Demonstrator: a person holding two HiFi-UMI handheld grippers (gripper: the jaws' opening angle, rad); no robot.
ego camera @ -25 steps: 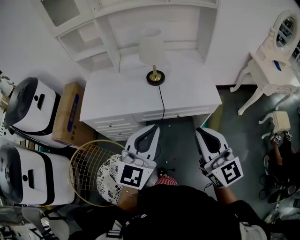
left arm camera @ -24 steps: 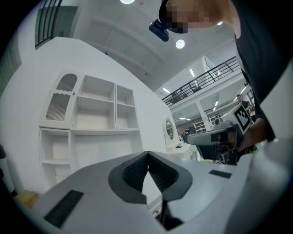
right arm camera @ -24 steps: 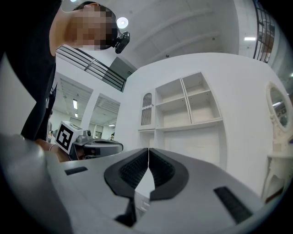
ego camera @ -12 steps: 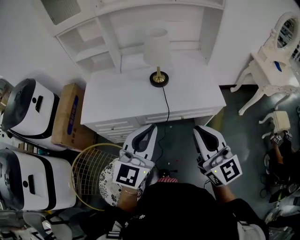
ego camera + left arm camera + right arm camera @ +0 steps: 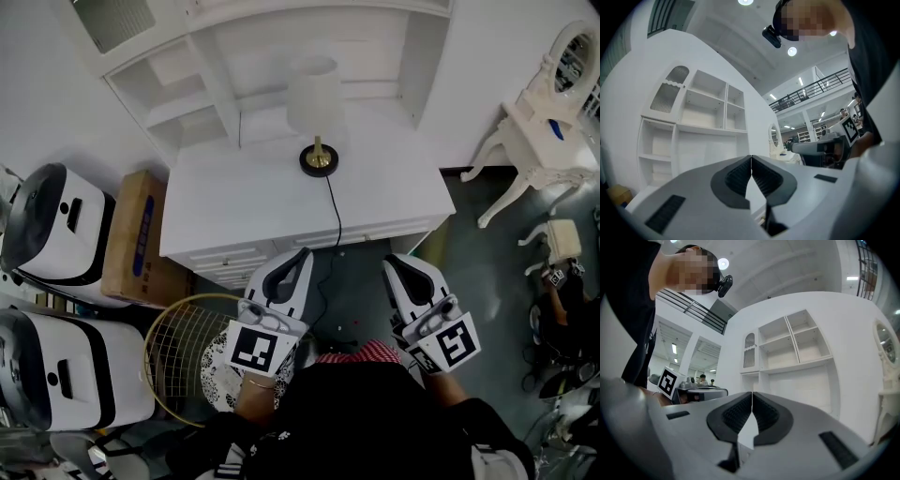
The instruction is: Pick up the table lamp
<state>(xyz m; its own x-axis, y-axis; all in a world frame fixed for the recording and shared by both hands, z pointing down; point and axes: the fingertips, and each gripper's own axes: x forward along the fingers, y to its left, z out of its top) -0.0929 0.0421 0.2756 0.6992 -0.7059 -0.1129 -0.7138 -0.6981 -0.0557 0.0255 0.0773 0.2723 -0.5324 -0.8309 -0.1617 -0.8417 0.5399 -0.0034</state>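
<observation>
A tall white shelf unit [image 5: 309, 47] stands farthest ahead of both grippers, and its open shelves fill the background of the two gripper views. Under it, directly ahead of the grippers, is a white cabinet [image 5: 244, 202] with drawers in its front. Far to the right of the right gripper [image 5: 390, 262] stands a white dressing table [image 5: 539, 122] with an oval mirror. To the left of the left gripper [image 5: 304, 252] two large white appliances [image 5: 56, 225] stand on the floor, with a cardboard box [image 5: 131, 234] between them and the cabinet. A racket [image 5: 183, 342] lies just beside the left gripper, on its left.

The table lamp [image 5: 316, 98] stands upright at the back of the cabinet top, ahead of both grippers and well apart from them. It has a white shade, a brass stem and a round black base. Its black cord [image 5: 336, 211] runs from the base over the front edge of the cabinet and comes down between the two grippers.

Both grippers are in front of the cabinet and point toward it. In the left gripper view the jaws are pressed together and nothing is between them. In the right gripper view the jaws are also closed tip to tip and empty.
</observation>
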